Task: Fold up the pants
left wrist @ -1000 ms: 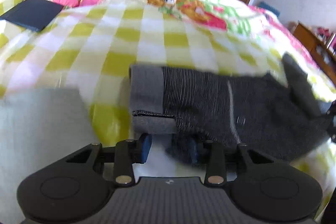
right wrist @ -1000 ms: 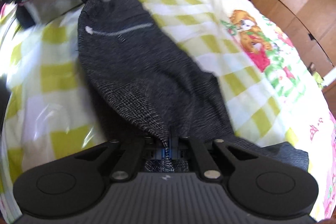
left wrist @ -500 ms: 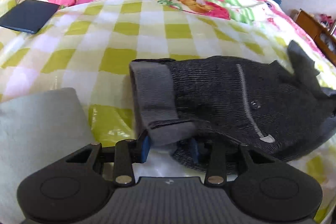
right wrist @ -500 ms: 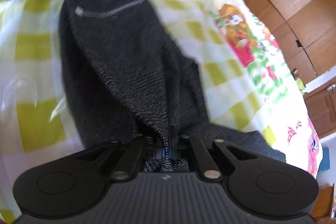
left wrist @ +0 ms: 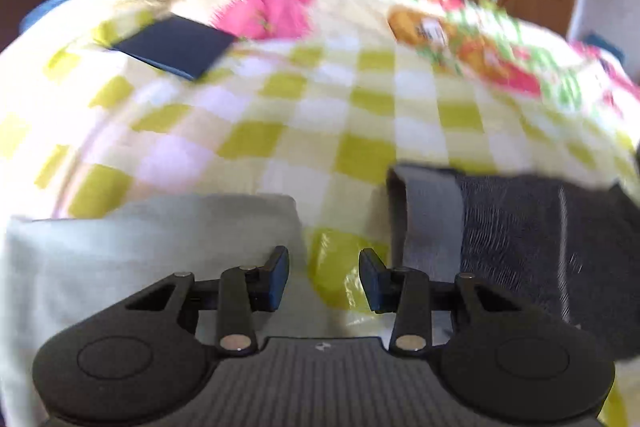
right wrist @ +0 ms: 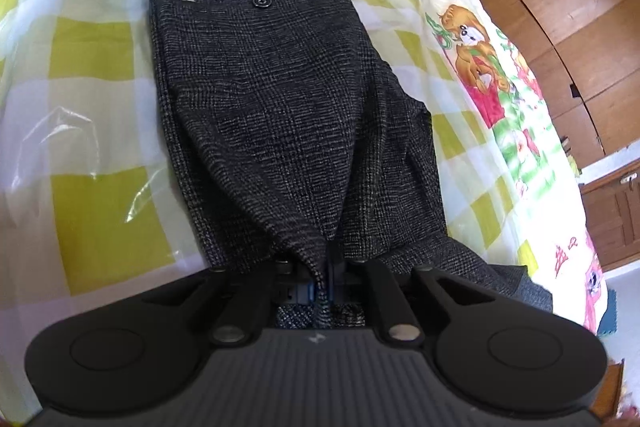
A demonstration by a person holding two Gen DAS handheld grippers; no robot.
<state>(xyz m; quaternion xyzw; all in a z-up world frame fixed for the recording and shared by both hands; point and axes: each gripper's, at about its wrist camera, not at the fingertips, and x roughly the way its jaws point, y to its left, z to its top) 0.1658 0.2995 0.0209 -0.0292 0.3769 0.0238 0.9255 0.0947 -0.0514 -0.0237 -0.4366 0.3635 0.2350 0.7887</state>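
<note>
Pants [right wrist: 280,99] stretch ahead — hem in right gripper [right wrist: 320,287] (opening).

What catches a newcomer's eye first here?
The dark checked pants lie lengthwise on the yellow-checked bedspread, zip pocket at the far end. The right gripper pinches their near end, its jaws starting to open. The left gripper hangs open beside the grey waistband.

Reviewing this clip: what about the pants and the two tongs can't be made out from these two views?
- Pants legs: right wrist view, cut off behind the right tongs body at the bottom edge.
- Right tongs: opening, cloth between them; whether the pads still press on it is hidden by the cloth.
- Pants' far end: left wrist view, blurred and cut by the right edge.
- Left tongs: open, empty; everything beyond is motion-blurred.
</note>
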